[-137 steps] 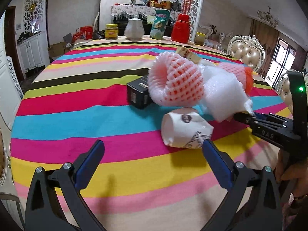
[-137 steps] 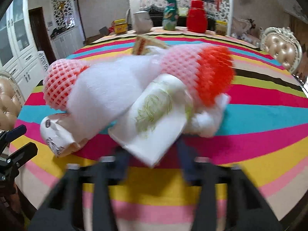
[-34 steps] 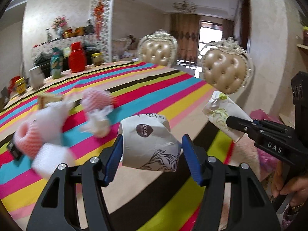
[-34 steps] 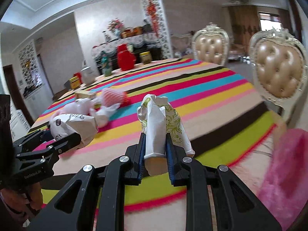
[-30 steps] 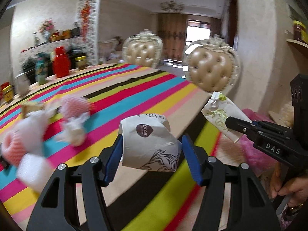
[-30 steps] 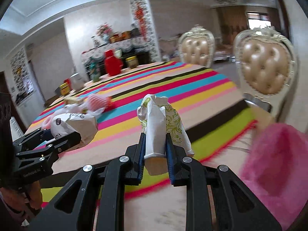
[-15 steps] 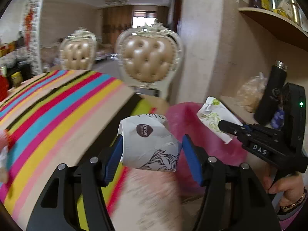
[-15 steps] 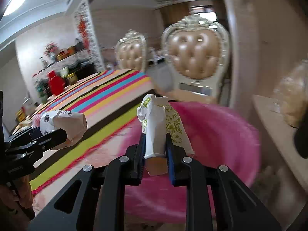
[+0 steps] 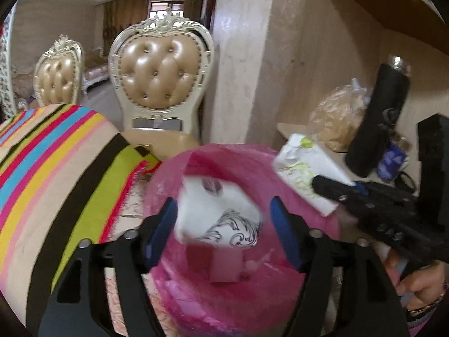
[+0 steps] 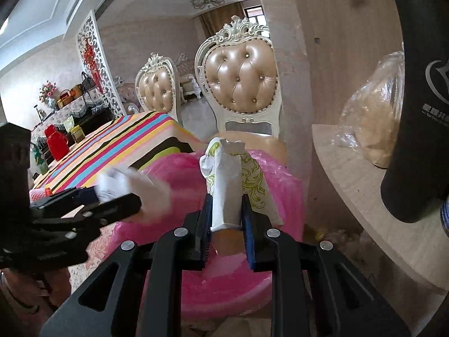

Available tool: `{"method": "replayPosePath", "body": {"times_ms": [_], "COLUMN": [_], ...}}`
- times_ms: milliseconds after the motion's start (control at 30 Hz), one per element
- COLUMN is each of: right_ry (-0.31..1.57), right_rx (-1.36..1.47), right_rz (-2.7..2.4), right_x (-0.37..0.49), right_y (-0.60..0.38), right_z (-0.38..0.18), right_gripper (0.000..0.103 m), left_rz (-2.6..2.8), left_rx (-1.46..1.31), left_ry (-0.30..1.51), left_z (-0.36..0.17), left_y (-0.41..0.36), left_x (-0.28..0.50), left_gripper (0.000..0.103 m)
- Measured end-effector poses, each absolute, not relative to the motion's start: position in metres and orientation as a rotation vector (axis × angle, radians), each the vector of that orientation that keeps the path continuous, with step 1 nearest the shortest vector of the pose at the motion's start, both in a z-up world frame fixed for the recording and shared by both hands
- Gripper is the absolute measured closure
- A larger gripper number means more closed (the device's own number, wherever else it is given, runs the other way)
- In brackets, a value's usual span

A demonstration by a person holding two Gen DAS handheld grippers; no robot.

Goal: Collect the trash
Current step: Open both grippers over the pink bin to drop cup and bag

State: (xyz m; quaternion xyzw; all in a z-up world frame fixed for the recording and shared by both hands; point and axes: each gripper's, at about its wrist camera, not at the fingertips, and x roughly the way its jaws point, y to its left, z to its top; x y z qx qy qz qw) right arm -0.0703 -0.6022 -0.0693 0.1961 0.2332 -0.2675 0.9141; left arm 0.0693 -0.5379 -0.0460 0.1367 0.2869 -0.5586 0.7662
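My L gripper (image 9: 223, 224), frame centre: jaws opening, crushed cup (image 9: 221, 213) between pads, pads look clear of it, over pink bin (image 9: 224, 303). My R gripper (image 10: 227, 219): clamped on folded carton (image 10: 228, 185), above bin. Both pieces prob. light, soft paper, easily crushed; grip mid-body, flat sides.
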Motion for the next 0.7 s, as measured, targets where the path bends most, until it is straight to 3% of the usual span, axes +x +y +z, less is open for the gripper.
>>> {"method": "replayPosePath", "body": {"times_ms": [233,367,600,700], "right_ry": [0.469,0.463,0.478,0.492], "right_rx": [0.422,0.411,0.369,0.343], "right_rz": [-0.529,-0.524,-0.439,-0.391], "right_x": [-0.061,-0.052,-0.022,-0.004], "right_y": [-0.6,-0.593,-0.557,-0.535], "right_z": [-0.069,-0.065,-0.057,-0.056], "right_gripper": [0.077,0.063,0.062,0.05], "left_rz": [-1.064,-0.93,-0.715,-0.639], "left_rx": [0.211,0.186,0.187,0.198], "left_ry": [0.6,0.593,0.566,0.551], "left_z": [-0.031,-0.024,-0.022,-0.024], "left_y": [-0.475,-0.423,-0.331,-0.294], "left_x": [0.101,0.119,0.128,0.127], "left_gripper": [0.015,0.005,0.005,0.005]}}
